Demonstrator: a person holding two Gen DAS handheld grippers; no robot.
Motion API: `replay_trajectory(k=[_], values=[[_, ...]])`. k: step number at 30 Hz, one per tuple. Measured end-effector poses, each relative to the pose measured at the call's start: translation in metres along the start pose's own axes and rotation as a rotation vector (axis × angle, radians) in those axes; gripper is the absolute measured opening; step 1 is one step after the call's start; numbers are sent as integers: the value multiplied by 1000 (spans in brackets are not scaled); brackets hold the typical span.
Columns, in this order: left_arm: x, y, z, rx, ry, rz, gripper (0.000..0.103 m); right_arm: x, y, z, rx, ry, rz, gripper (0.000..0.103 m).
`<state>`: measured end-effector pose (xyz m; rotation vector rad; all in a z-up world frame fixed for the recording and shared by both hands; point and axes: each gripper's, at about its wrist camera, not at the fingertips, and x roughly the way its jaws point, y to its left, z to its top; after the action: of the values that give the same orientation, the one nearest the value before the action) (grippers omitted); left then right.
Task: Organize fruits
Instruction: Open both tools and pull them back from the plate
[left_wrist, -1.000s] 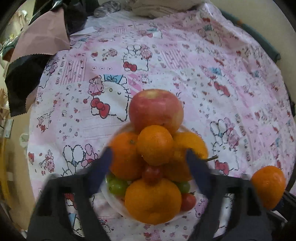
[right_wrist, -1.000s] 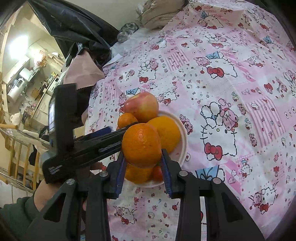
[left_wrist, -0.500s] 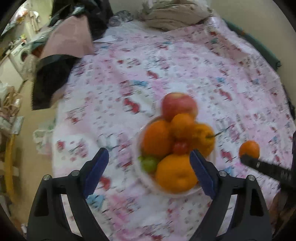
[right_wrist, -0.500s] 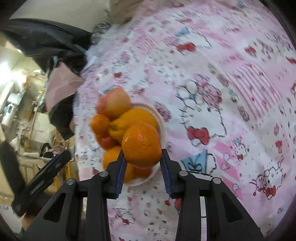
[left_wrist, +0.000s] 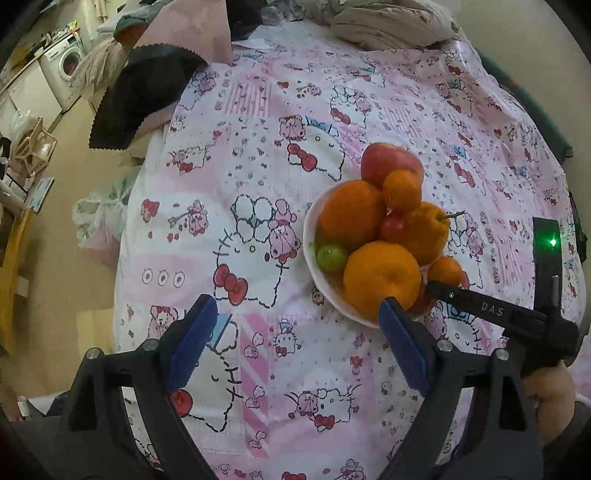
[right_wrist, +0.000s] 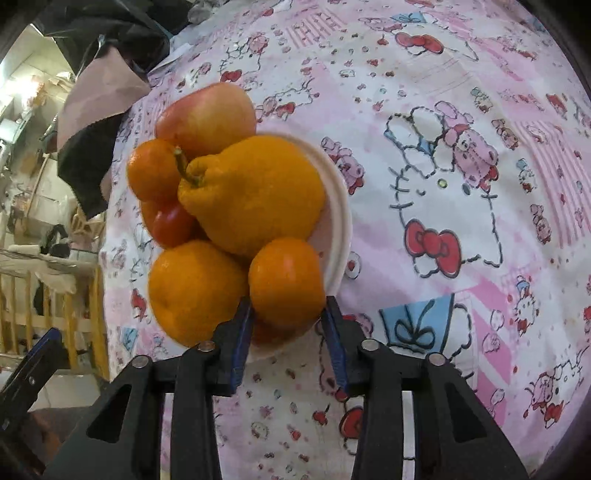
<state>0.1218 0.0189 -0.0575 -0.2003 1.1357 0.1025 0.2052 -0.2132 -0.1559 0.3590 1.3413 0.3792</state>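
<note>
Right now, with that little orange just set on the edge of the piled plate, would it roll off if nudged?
Probably. The small orange is round and smooth, perched at the white plate's rim against bigger fruit, so a nudge could roll it onto the cloth. It looks firm, not fragile. The right tongs are opening around it, so it may soon rest unsupported.

Pink cartoon-print bedsheet (left_wrist: 295, 110); washing machine (left_wrist: 64, 64) far left; tan floor (left_wrist: 55, 206).

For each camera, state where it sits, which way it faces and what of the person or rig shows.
Left wrist: on the left gripper, angled down at the tablecloth; open blue pads, a hand, the right gripper's arm.
Right wrist: on the right gripper, steeply down; jaws opening beside a small orange.
Shared: the plate of fruit, apple.
</note>
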Motion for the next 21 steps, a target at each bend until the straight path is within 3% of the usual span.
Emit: replay_trajectory(k=[3, 12, 15, 18, 21], values=[[2, -1, 1, 0, -16, 3, 87, -1, -2, 0, 18, 2, 11, 74], [3, -4, -2, 21, -36, 1, 87, -20, -9, -2, 64, -31, 28, 75], [-8, -6, -2, 35, -81, 13, 87, -44, -10, -6, 73, -90, 17, 75], [-23, -5, -4, 44, -123, 2, 87, -71, -1, -13, 71, -157, 72, 75], [-44, -2, -10, 39, -163, -41, 87, -106, 23, -24, -11, -232, 105, 75]])
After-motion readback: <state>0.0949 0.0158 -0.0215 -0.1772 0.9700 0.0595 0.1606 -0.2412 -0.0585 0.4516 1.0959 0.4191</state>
